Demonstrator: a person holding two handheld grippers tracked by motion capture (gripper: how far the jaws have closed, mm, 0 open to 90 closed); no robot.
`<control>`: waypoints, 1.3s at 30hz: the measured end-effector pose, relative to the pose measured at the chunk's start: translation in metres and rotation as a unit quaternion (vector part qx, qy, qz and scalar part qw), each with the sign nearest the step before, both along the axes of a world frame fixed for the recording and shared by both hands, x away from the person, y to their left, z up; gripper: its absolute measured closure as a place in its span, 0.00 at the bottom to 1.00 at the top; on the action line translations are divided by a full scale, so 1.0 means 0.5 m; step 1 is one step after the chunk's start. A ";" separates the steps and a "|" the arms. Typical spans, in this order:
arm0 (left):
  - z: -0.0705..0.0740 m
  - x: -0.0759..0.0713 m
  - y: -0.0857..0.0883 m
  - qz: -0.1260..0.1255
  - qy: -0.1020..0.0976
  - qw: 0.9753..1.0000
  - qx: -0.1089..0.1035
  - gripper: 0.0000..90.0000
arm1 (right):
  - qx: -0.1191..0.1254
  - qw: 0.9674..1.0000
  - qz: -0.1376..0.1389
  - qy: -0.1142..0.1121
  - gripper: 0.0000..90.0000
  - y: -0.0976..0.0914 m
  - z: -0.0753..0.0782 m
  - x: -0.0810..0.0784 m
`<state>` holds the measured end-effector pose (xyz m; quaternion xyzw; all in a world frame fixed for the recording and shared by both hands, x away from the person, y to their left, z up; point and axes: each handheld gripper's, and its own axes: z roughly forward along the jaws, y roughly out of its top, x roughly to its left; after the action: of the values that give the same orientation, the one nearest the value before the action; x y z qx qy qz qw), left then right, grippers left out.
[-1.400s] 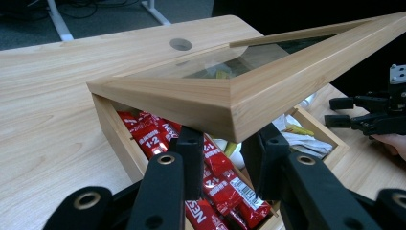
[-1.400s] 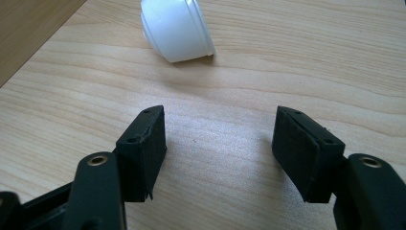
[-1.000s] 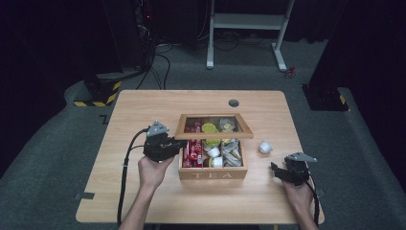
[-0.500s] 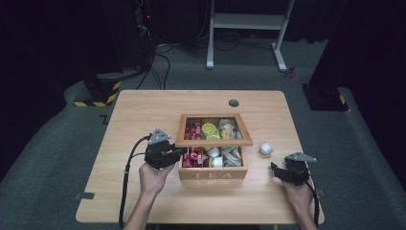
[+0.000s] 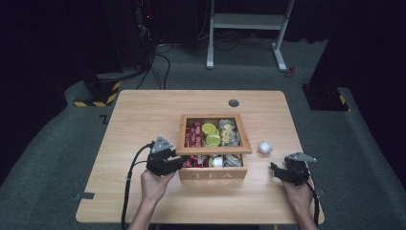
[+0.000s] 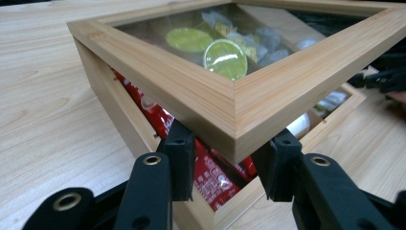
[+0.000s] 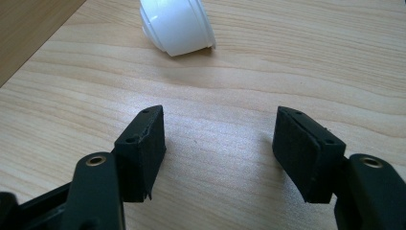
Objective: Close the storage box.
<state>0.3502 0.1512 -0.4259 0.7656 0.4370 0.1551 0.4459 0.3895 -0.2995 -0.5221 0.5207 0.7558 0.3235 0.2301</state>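
The tea box's lid (image 6: 225, 100), a wooden frame with a clear pane, is hanging tilted over the open tea box (image 5: 213, 167), its near corner poking between the pads of the left gripper (image 6: 227, 165). Those jaws have just been opening and are standing partly apart, so the pads are flanking the corner with a little air on each side rather than pinching it; it looks as though the lid is being let go to settle down onto the box. Just beyond and below that corner, red sachets (image 6: 210, 177) are lying packed against the box wall, and green-topped cups (image 6: 225, 57) are showing through the pane farther ahead.

In the high view the left gripper (image 5: 165, 160) is sitting at the box's left front corner. On the other side of the box, the right gripper (image 7: 230, 153) is resting low over bare table (image 7: 230, 96), jaws standing wide with nothing between them. A white pod (image 7: 176, 24) is lying on its side ahead of it and slightly to its left, apart from the pads, probably waiting to be picked up.
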 end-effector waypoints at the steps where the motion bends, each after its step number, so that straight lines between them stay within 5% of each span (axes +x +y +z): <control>1: -0.004 -0.002 -0.001 0.000 0.000 1.000 0.002 0.68 | 0.000 1.000 0.000 0.000 0.40 0.000 0.000 0.000; 16: -0.058 -0.020 -0.014 -0.002 0.012 1.000 0.020 0.61 | -0.002 1.000 0.002 -0.001 0.40 0.001 0.000 -0.001; 32: -0.074 -0.041 -0.006 -0.010 0.012 0.999 0.046 0.46 | -0.001 1.000 0.003 0.000 0.40 0.002 0.000 -0.002; 36: -0.078 -0.048 0.023 -0.001 0.016 1.000 -0.018 0.47 | -0.002 1.000 0.004 -0.001 0.40 0.002 0.000 -0.002; 39: -0.074 -0.055 0.034 0.004 0.011 1.000 -0.024 0.47 | -0.001 1.000 0.003 0.000 0.40 0.002 0.000 -0.002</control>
<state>0.3228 0.1684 -0.4629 0.7547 0.4482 0.1380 0.4588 0.3884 -0.2985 -0.5221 0.5185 0.7576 0.3230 0.2297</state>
